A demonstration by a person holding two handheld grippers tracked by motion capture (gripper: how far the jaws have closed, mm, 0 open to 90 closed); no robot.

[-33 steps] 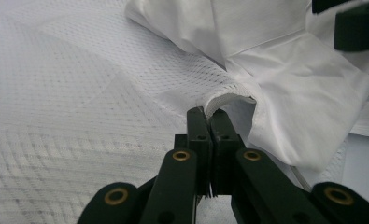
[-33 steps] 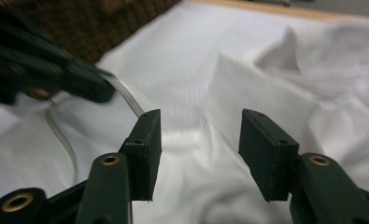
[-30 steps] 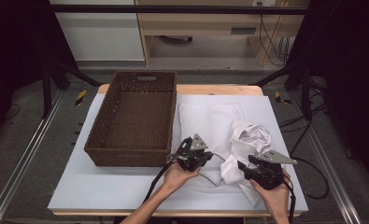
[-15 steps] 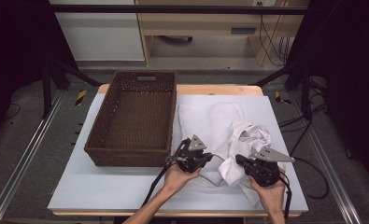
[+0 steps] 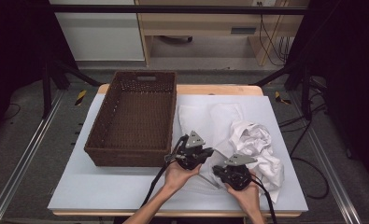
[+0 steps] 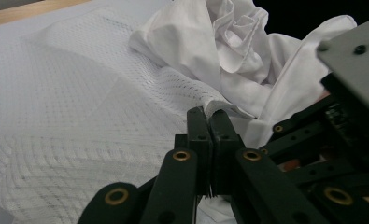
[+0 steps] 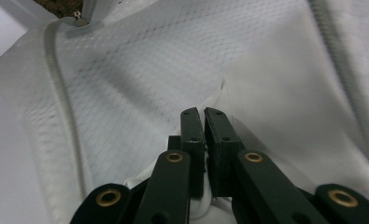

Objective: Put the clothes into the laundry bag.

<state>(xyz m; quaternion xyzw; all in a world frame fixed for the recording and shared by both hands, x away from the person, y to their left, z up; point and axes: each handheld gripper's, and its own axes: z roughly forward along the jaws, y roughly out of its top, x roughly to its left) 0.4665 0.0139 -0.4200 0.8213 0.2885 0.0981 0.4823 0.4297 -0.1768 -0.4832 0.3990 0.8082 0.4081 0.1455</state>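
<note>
Mesh laundry bag (image 5: 205, 126) was laid flat on bench (image 5: 79, 186), next to wicker basket (image 5: 133, 116), crumpled white garment (image 5: 257, 144) at its right. Left tool (image 6: 209, 116) & right tool (image 7: 203, 114), jaws just closed, were both clamped on bag fabric near its front edge, prob. so mouth could be pulled apart.

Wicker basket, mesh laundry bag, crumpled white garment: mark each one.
Wicker basket (image 5: 134, 116): high view, on its woven floor.
Mesh laundry bag (image 6: 74, 107): left gripper view, on its flat netting.
Crumpled white garment (image 5: 257, 140): high view, on its bunched middle.
</note>
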